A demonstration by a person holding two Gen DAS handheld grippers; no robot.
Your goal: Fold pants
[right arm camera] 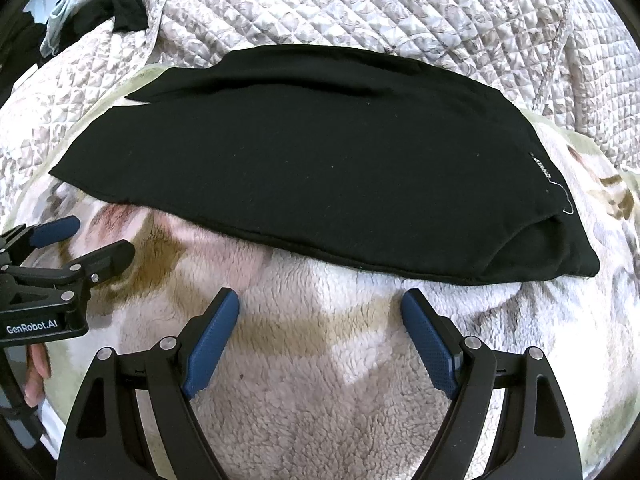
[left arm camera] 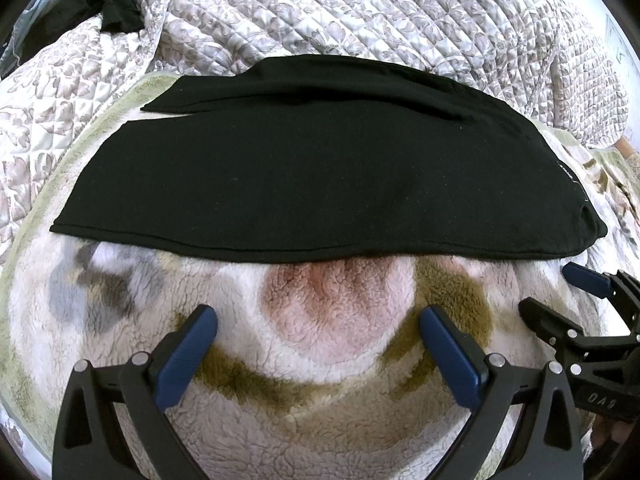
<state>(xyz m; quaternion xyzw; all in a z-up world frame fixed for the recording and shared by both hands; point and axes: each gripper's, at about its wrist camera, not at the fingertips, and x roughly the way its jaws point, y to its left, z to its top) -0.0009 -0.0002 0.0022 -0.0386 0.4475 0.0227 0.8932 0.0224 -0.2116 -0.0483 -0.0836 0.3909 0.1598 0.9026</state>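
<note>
Black pants [left arm camera: 320, 172] lie flat on a fleece blanket [left arm camera: 332, 340], folded lengthwise, waistband at the right with a small label [right arm camera: 546, 168]. They also show in the right wrist view [right arm camera: 320, 168]. My left gripper [left arm camera: 318, 318] is open and empty, just short of the pants' near edge. My right gripper [right arm camera: 320, 304] is open and empty, also just short of the near edge, toward the waistband end. Each gripper shows in the other's view: the right one [left arm camera: 556, 292] at the right edge, the left one [right arm camera: 100, 236] at the left edge.
A quilted floral bedspread [left arm camera: 360, 12] is bunched up behind and to both sides of the pants. Dark clothing [left arm camera: 116, 4] and a pale blue garment [right arm camera: 68, 16] lie at the far left corner.
</note>
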